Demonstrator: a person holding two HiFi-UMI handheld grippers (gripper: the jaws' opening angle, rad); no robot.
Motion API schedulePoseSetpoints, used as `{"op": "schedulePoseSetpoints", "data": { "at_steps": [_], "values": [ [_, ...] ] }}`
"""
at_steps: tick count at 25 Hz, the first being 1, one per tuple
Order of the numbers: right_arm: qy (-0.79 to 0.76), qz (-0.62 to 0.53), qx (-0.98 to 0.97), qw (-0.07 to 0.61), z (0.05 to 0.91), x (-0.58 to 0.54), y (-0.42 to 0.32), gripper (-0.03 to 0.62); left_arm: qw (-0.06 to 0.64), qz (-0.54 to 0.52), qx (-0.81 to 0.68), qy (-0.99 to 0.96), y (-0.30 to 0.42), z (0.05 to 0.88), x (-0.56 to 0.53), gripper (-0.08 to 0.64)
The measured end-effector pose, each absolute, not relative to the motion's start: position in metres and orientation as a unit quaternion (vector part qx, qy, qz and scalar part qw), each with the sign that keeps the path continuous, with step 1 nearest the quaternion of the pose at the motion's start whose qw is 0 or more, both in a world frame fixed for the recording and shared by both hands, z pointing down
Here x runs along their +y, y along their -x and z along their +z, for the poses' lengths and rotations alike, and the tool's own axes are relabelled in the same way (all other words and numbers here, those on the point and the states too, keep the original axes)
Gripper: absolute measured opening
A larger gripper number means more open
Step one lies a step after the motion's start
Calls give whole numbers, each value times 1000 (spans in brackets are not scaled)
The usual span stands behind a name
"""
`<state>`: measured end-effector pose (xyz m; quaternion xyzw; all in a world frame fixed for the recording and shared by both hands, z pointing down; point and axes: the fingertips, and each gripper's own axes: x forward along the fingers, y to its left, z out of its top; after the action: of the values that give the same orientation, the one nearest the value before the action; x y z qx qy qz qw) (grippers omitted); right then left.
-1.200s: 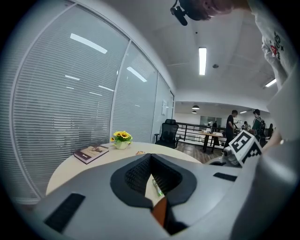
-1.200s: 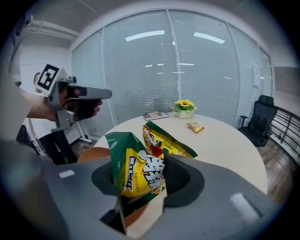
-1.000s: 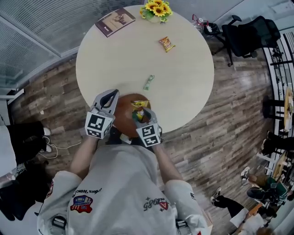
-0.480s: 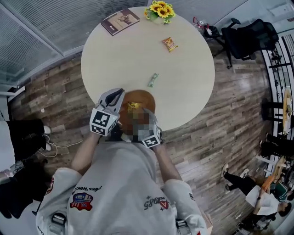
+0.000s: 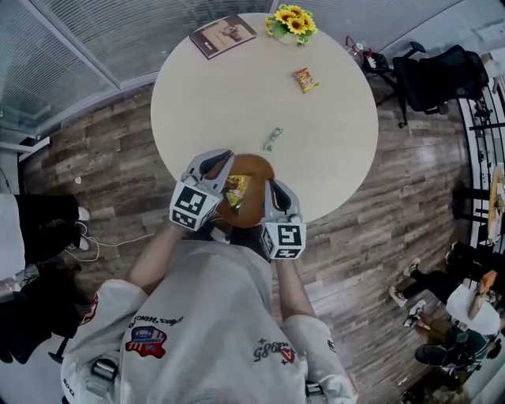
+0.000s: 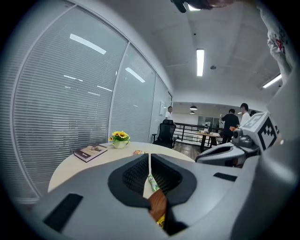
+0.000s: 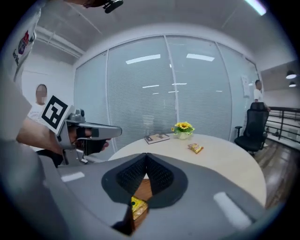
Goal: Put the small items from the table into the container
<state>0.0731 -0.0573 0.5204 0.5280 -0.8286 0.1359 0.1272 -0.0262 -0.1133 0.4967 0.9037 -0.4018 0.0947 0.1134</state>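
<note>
Looking down from the head view, I see the brown bowl (image 5: pixel 254 170) at the near edge of the round counter (image 5: pixel 197 102), right in front of me. A yellow packet (image 5: pixel 235 189) lies inside the bowl, toward its left half.

My left gripper (image 5: pixel 215 164) is at the bowl's left rim. Its jaws are drawn close, with only a thin slit between the pads and nothing caught in it. My right gripper (image 5: pixel 278 189) is at the bowl's right rim, jaws together and empty. In its own view, the gap under the pads shows the bowl's brown inside and the yellow packet.

Just beyond the bowl, a green candy (image 5: pixel 273 139) lies on the bare counter, apart from both grippers. Further from the bowl and off to the right lies an orange packet (image 5: pixel 305 79). Across the counter from the bowl, at the far edge, are a book (image 5: pixel 223 35) and sunflowers (image 5: pixel 292 22), with the sunflowers to the right of the book.
</note>
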Motion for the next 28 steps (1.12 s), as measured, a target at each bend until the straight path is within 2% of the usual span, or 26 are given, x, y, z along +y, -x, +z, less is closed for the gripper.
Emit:
{"op": "schedulePoseSetpoints", "data": {
  "at_steps": [1,18,25,28],
  "values": [
    [-541,128,-822,124,515,-60,-79,2,115,95,-401,-904,24,497,-114,6],
    [-551,159,-811,117,533,-86,-105,2,124,104,-394,-905,4,510,-131,3],
    [-522,182,-816,168,585,-141,-132,11,130,102,-418,-893,6,506,-127,3],
    [-490,204,-819,217,630,-175,-132,156,137,110,-443,-879,19,509,-128,3]
  ]
}}
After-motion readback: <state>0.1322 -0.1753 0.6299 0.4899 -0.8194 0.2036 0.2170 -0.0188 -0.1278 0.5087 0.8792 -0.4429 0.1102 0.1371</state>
